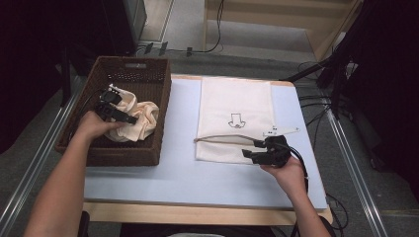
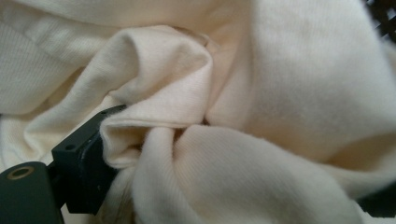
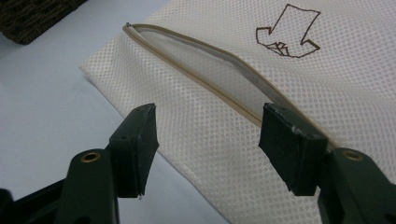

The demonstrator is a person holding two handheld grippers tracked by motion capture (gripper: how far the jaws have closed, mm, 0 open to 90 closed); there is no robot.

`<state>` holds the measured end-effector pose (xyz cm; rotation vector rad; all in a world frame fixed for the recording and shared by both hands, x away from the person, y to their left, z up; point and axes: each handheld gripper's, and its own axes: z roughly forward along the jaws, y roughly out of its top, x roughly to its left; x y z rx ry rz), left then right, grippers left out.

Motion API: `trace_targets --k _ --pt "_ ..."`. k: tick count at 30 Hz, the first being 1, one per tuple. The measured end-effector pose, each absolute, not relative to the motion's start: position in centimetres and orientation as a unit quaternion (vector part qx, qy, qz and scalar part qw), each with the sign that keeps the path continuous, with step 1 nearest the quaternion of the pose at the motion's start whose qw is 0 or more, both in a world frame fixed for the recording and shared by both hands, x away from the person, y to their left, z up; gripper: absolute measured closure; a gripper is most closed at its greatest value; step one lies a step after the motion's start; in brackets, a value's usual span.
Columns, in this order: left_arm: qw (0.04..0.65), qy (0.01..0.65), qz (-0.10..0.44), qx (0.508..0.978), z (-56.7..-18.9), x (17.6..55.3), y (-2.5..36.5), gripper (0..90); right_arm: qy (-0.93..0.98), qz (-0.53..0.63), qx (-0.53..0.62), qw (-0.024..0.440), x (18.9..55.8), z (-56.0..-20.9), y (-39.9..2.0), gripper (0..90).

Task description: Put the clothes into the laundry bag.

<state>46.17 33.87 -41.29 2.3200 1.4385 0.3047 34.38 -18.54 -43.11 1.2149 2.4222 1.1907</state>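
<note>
Pale blue table top [image 1: 178,173] carries a brown wicker basket [image 1: 148,148] holding the crumpled cream garment [image 1: 141,118] — soft, ribbed, deeply folded. Left gripper [image 1: 116,112]: jaws wide, pushed into its folds. Right gripper [image 1: 257,152]: jaws spread, gripping nothing — over the mesh laundry bag [image 1: 237,103]

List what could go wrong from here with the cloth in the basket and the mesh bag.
1. The left gripper stands open, sunk in the bunched cream cloth in the wicker basket; closing may pinch only one fold, so the rest could drag or slip.
2. The mesh bag has a narrow slit of an opening, and the right gripper is open, holding nothing, so the bag may slide.
</note>
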Motion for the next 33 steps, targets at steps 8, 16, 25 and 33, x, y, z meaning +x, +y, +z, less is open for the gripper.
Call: trace_targets --k 8,16,25,33 --pt "0.177 0.481 0.198 0.836 -43.3 45.2 33.1 0.0 0.815 0.398 0.412 0.091 34.4 -43.2 -18.6 37.2" --pt "0.168 0.528 0.206 0.807 -43.8 45.7 33.6 0.0 0.817 0.397 0.407 0.093 34.2 -43.2 -18.5 37.2" --pt "0.158 0.542 0.192 0.803 -43.3 46.0 33.3 18.5 0.815 0.397 0.411 0.094 34.1 -43.1 -18.7 37.4" --pt "0.110 0.530 0.215 0.813 -42.5 45.9 31.7 66.0 0.816 0.396 0.409 0.094 34.1 -43.2 -18.6 38.6"
